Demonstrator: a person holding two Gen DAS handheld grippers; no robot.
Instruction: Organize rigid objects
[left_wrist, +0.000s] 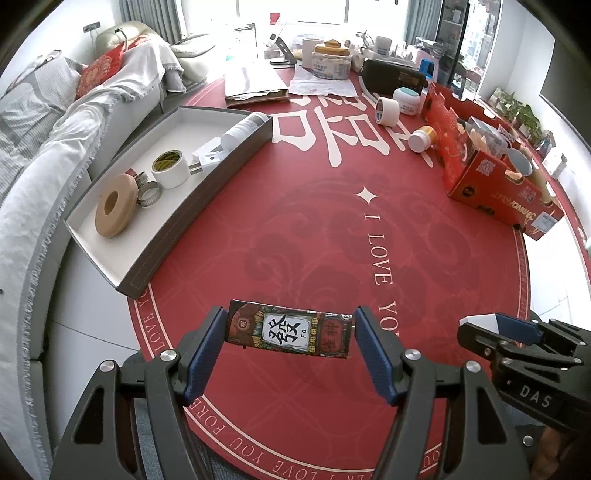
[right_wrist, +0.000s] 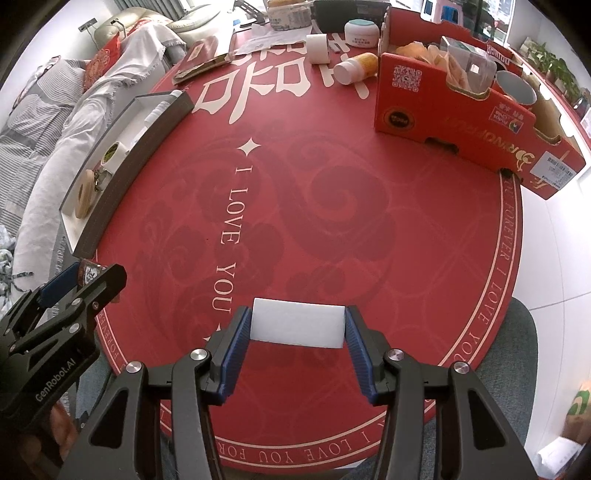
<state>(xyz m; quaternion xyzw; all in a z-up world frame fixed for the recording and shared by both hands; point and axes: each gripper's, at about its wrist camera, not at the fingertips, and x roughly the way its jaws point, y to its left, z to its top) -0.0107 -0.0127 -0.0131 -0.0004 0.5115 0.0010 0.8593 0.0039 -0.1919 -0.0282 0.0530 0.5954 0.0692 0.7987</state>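
My left gripper (left_wrist: 290, 330) is shut on a patterned mahjong-print box (left_wrist: 291, 328), held by its ends above the red round table mat (left_wrist: 332, 229). My right gripper (right_wrist: 297, 326) is shut on a plain white block (right_wrist: 297, 325), also held above the mat. Each gripper shows in the other's view: the right one (left_wrist: 491, 325) at the lower right, the left one (right_wrist: 85, 277) at the lower left. A grey tray with a white inside (left_wrist: 122, 266) lies to the left, holding a tan disc (left_wrist: 112, 210), a white tape roll (left_wrist: 170, 168), metal hose clamps (left_wrist: 147, 188), a plug (left_wrist: 207, 160) and a white tube (left_wrist: 243, 129).
A red cardboard carton (left_wrist: 491, 173) full of items stands at the right. A white tape roll (left_wrist: 388, 110), a white jar (left_wrist: 406, 99) and a yellow bottle (left_wrist: 423, 138) lie near it. Papers and containers crowd the far edge. A covered sofa (left_wrist: 55, 140) runs along the left.
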